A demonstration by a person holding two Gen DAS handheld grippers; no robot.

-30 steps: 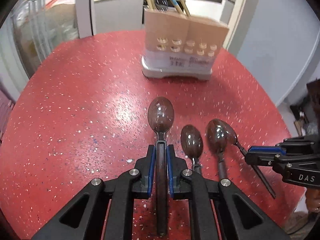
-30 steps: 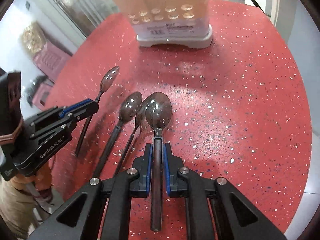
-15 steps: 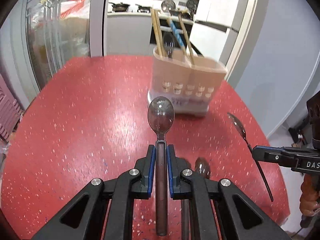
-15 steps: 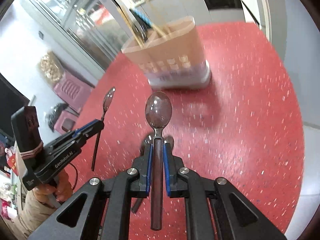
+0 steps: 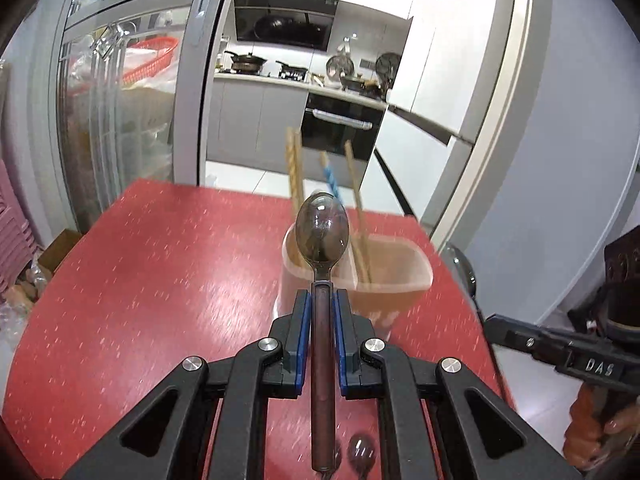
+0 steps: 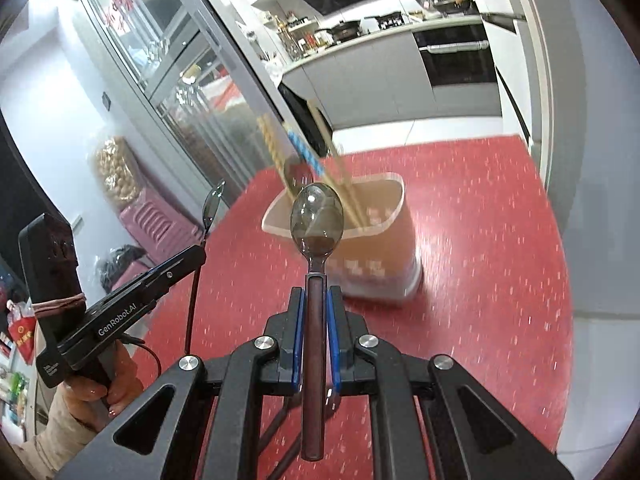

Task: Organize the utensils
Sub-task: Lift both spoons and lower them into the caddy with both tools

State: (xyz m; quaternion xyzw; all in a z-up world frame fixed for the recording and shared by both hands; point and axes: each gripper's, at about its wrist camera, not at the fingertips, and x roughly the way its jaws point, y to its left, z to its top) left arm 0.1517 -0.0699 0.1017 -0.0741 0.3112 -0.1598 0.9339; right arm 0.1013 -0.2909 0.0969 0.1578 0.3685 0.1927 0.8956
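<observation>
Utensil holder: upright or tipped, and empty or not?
Upright. The utensil holder stands on its base on the red table, rim up. Not empty: chopsticks stick out of it.

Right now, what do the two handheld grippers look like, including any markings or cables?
Both are black, with angular cut-out arms, silver pivot bolts and blue pads. The left gripper carries white "GenRobot.AI" lettering, a boxy black block at the back with a pinkish band around it, and a thin black cable. The right gripper shows white "DAS" lettering.
</observation>
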